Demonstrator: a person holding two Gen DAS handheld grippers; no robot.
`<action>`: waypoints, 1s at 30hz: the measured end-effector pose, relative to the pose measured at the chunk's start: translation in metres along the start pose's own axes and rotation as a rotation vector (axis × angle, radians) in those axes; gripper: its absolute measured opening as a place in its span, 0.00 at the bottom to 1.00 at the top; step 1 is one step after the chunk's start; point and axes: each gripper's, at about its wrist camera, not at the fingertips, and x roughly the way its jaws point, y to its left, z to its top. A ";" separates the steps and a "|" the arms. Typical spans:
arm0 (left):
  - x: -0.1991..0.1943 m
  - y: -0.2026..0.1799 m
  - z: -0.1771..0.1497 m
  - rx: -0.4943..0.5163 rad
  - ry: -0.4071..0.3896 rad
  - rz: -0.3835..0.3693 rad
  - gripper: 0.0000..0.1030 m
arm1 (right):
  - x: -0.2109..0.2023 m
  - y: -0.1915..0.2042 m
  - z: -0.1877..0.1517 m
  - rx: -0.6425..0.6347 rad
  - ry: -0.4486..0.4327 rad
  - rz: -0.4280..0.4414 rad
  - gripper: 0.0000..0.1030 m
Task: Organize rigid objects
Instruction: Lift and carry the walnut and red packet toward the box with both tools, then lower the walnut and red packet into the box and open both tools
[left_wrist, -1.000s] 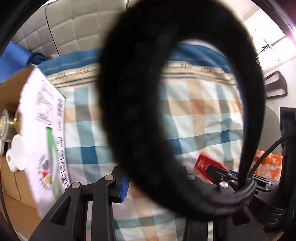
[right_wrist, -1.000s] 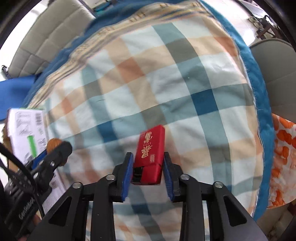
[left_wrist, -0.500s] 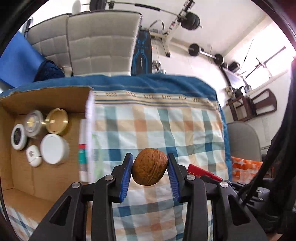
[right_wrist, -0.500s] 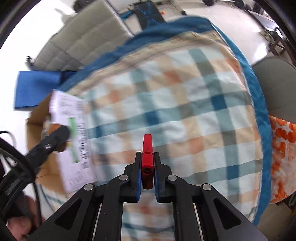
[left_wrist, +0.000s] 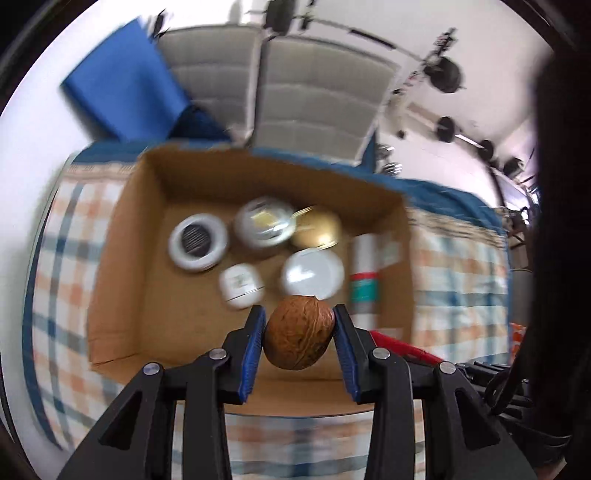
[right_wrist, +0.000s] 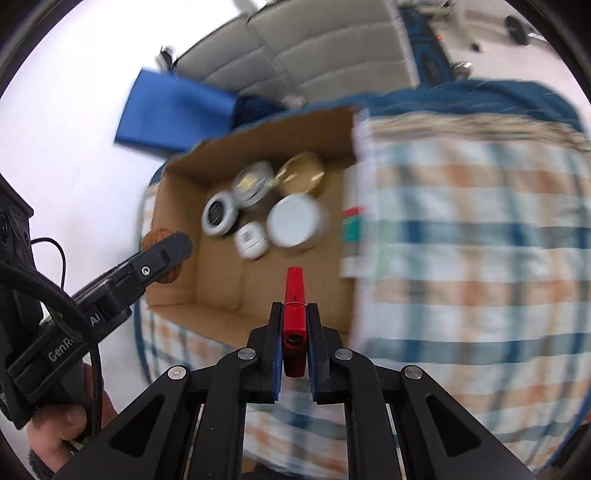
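Note:
My left gripper (left_wrist: 298, 334) is shut on a brown walnut (left_wrist: 298, 332) and holds it above the near part of an open cardboard box (left_wrist: 125, 266). The walnut also shows in the right wrist view (right_wrist: 157, 238). My right gripper (right_wrist: 294, 339) is shut on a flat red box (right_wrist: 294, 306) held edge-on, above the near edge of the cardboard box (right_wrist: 173, 206). A tip of the red box shows in the left wrist view (left_wrist: 402, 347).
In the box lie several round tins and jars (left_wrist: 197, 242), a small white case (left_wrist: 242, 286) and a white tube with a green band (left_wrist: 364, 273). The box rests on a checked cloth (right_wrist: 472, 258). A grey padded sofa (left_wrist: 306, 92) and a blue cushion (left_wrist: 125, 92) stand behind.
Both grippers have swung left over the cardboard box with their loads. The right gripper closed on the red box, lifted it off the cloth and turned it edge-on.

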 end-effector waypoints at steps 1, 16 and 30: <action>0.007 0.011 0.000 -0.012 0.018 0.006 0.33 | 0.019 0.012 0.001 -0.009 0.023 0.009 0.11; 0.111 0.086 0.013 -0.022 0.232 0.047 0.33 | 0.163 0.054 0.019 0.028 0.098 -0.038 0.11; 0.127 0.090 0.022 -0.015 0.281 0.066 0.53 | 0.188 0.044 0.025 0.047 0.103 -0.248 0.50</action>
